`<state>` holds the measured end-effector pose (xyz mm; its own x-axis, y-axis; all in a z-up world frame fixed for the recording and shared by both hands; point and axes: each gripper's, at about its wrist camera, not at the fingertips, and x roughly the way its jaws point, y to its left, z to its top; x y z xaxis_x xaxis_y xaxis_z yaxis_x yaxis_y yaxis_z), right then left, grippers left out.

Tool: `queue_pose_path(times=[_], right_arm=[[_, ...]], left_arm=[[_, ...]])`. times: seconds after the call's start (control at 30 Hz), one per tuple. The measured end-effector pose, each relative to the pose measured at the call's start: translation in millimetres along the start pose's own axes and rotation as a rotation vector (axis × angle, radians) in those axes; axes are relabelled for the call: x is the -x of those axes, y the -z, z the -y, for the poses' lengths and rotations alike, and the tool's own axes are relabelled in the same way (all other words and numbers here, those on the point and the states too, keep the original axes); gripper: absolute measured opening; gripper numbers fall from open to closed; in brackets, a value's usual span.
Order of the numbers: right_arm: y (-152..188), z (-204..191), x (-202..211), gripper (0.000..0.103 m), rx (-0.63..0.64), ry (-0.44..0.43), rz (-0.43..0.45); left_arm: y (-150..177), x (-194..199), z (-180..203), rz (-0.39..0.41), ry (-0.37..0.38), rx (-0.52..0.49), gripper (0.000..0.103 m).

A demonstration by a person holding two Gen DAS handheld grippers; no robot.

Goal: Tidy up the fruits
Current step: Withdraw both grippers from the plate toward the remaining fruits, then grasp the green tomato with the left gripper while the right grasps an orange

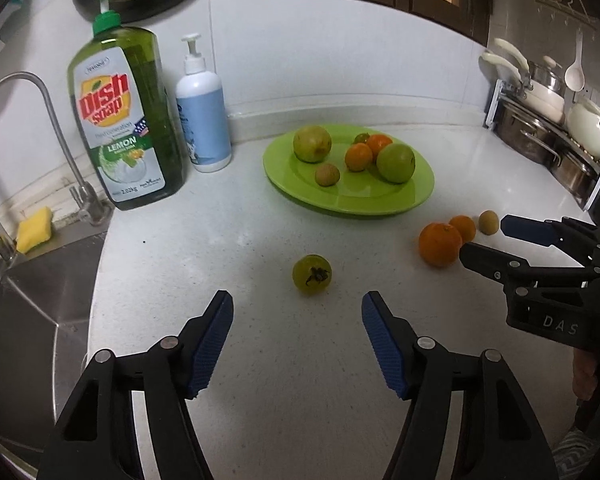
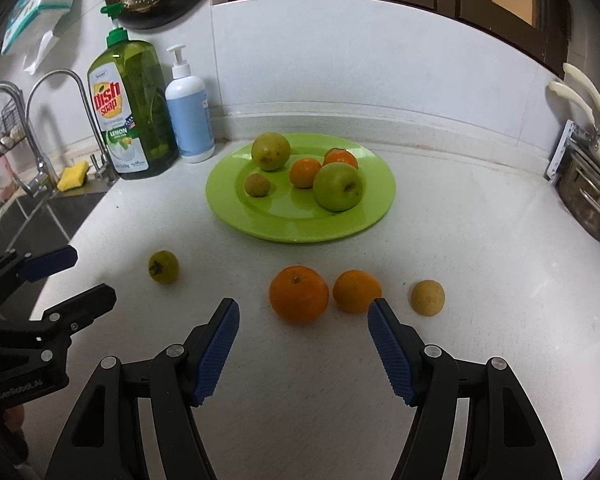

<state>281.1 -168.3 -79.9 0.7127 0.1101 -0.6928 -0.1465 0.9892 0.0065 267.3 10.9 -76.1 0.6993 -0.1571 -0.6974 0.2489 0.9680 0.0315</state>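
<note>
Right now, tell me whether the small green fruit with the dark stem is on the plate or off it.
Off. The green fruit lies alone on the white counter, apart from the green plate.

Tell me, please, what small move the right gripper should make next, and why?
Probably ease the right gripper forward around the large orange: it is open and empty, the orange lies just ahead on the counter, outside the green plate.

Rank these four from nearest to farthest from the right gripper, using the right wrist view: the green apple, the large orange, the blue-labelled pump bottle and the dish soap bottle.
Measured from the right gripper:
1. Large orange, on the counter just ahead of its fingers.
2. Green apple, on the plate's near right part.
3. and 4. Pump bottle and dish soap bottle, side by side at the back left wall; too close to call.
</note>
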Motion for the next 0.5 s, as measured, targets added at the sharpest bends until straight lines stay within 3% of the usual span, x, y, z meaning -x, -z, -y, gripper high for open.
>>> queue_pose_path(times=[0.5], right_arm=[[3.7, -0.5, -36.4, 0.061, 0.0, -0.062, -0.082]], left_arm=[[-6.9, -36.8, 2.7, -0.042, 0.022, -0.009, 0.055]])
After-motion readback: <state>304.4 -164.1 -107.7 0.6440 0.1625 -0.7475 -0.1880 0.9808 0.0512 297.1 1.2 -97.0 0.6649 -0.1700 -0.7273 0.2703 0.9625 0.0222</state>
